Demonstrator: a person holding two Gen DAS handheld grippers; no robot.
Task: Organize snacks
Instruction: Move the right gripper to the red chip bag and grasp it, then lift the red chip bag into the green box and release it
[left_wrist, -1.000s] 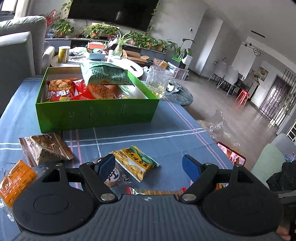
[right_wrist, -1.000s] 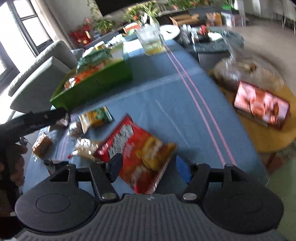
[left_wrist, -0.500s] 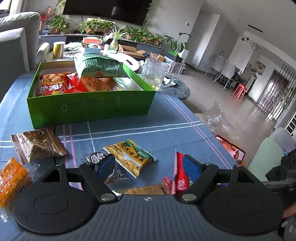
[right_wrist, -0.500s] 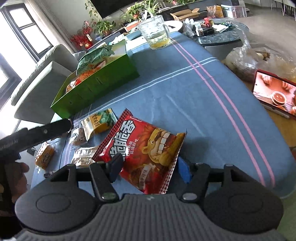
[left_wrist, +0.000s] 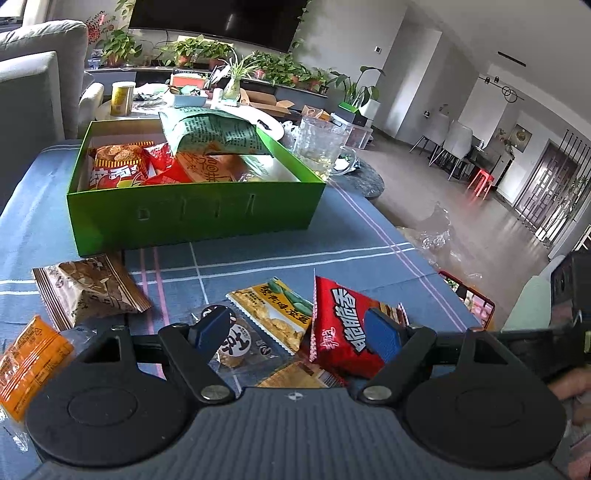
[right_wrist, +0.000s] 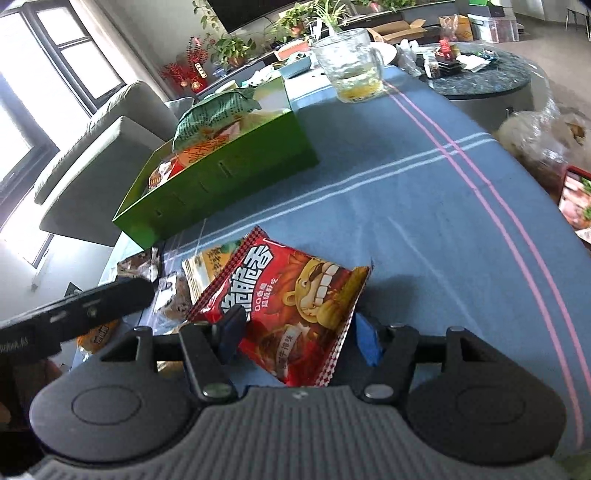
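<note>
A red bag (right_wrist: 291, 314) is being gripped by the right claw (right_wrist: 295, 334), its lower part pinched between the two blue pads and its top lifted above the blue table (right_wrist: 424, 206). In the left wrist view the same red bag (left_wrist: 341, 325) is seen just behind the left claw (left_wrist: 295, 332), which is being held released, with nothing between its pads. Below it, a yellow packet (left_wrist: 273, 314), a clear cookie packet (left_wrist: 236, 339), a brown packet (left_wrist: 88, 291) and an orange packet (left_wrist: 29, 362) are lying on the table. Farther back, a green box (left_wrist: 192, 218) is being kept filled with snacks, a green bag (left_wrist: 214, 133) resting on top. A glass mug (right_wrist: 351, 70) is standing just beyond the box.
</note>
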